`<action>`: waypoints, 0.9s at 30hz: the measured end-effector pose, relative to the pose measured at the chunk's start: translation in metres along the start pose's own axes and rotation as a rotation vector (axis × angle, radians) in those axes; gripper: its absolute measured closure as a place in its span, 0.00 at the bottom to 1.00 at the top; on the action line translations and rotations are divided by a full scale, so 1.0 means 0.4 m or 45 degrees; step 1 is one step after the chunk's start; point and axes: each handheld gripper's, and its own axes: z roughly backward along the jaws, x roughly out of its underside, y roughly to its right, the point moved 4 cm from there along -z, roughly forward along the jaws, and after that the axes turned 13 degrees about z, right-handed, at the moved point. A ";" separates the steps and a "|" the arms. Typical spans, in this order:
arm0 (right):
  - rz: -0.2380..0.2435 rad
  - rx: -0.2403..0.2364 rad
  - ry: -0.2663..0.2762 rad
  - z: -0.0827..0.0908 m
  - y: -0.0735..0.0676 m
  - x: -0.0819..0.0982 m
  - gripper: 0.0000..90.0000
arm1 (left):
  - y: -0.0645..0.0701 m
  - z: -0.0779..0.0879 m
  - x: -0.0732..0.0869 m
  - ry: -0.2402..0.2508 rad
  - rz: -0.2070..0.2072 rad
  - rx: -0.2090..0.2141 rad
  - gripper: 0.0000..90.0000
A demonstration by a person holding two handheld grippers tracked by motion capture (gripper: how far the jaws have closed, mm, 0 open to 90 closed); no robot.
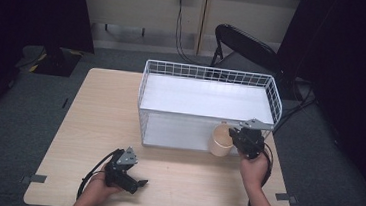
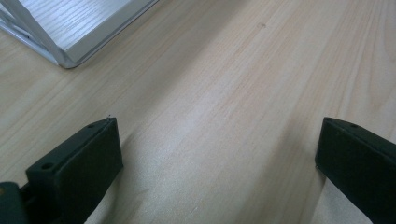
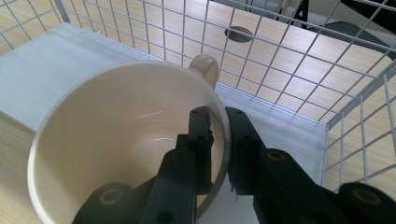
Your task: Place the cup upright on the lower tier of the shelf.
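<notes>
A cream mug [image 1: 221, 140] hangs at the front right corner of the white wire rack [image 1: 208, 75]. My right gripper [image 1: 241, 136] is shut on its rim. In the right gripper view one jaw is inside the mug [image 3: 116, 140] and the other outside, pinching the wall at my right gripper [image 3: 219, 122]; the handle [image 3: 205, 69] points away toward the rack's mesh. My left gripper [image 1: 140, 183] lies low over the wooden table [image 1: 99, 121] near the front edge, open. In the left gripper view my left gripper [image 2: 219, 144] has bare wood between its wide-apart jaws.
The rack has a white upper shelf [image 1: 206, 97] and a lower white board [image 2: 70, 23] resting on the table. A black folding chair [image 1: 246, 46] stands behind the table, with dark curtains on both sides. Cables run down the back wall.
</notes>
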 end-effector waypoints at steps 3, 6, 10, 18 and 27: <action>0.007 0.018 0.012 -0.001 0.000 0.004 0.91 | 0.000 0.000 0.000 0.000 0.000 0.000 0.00; -0.012 0.031 0.028 -0.004 0.002 0.008 0.91 | 0.000 0.000 0.000 0.000 0.000 0.000 0.00; -0.013 0.052 0.036 -0.006 0.002 0.009 0.91 | 0.000 0.000 0.000 0.000 0.000 0.000 0.00; -0.023 0.071 0.023 -0.019 0.002 0.016 0.91 | 0.000 0.000 0.000 0.000 -0.001 0.000 0.00; -0.057 0.080 0.034 -0.026 0.012 0.021 0.91 | 0.000 0.000 0.000 0.000 0.000 0.000 0.00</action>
